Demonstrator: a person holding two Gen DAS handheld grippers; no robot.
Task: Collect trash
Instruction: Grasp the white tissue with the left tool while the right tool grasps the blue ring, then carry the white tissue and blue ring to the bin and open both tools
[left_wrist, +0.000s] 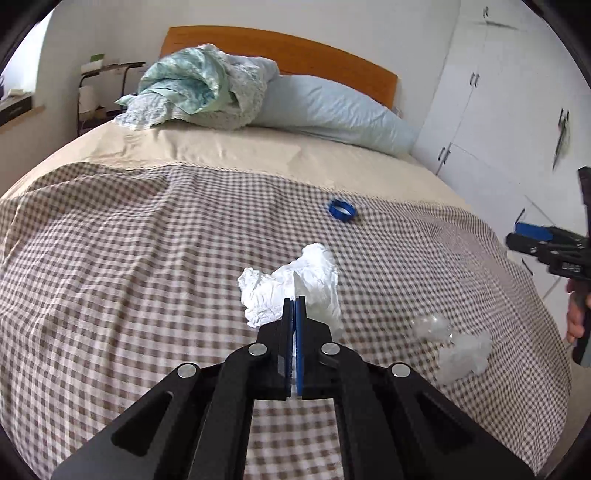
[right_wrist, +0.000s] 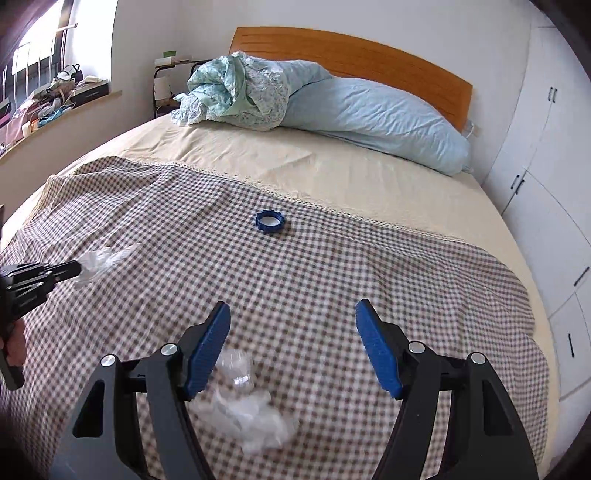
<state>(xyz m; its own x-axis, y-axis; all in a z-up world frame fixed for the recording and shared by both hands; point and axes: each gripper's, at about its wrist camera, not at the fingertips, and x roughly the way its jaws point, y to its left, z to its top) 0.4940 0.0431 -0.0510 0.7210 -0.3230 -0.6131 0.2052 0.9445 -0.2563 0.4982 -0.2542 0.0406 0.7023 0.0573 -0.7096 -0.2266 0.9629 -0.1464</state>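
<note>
The left gripper (left_wrist: 294, 301) is clenched on a crumpled white tissue (left_wrist: 291, 282), just below the middle of the left wrist view. A thin fold of the paper is pinched between the blue pads, and the rest bulges out above and to both sides of the fingertips. The wad's long axis runs from lower left to upper right in that frame. In the right wrist view the same tissue (right_wrist: 99, 260) shows at the left edge as a blurred white tuft trailing to the right off the closed tips of the left gripper (right_wrist: 75, 267).

The right gripper (right_wrist: 291, 347) stands released, its blue pads wide apart over the checked blanket (right_wrist: 332, 266). Below its left finger lie a crushed clear plastic piece (right_wrist: 236, 373) and a second white wad (right_wrist: 258, 424). Both are smeared, so whether the finger touches the plastic is hard to say. In the left wrist view this pair sits at the lower right, plastic (left_wrist: 430, 326) above paper (left_wrist: 463, 356), with the right gripper (left_wrist: 532, 240) at the right edge.

A blue ring (right_wrist: 271, 220) lies flat in the middle of the blanket, opening upward, well apart from the other pieces. Bare checked cloth spreads wide to the left. The blanket's lace edge crosses the cream sheet (right_wrist: 332, 162) higher up. A white wardrobe (right_wrist: 546, 155) stands close along the bed's right side.
</note>
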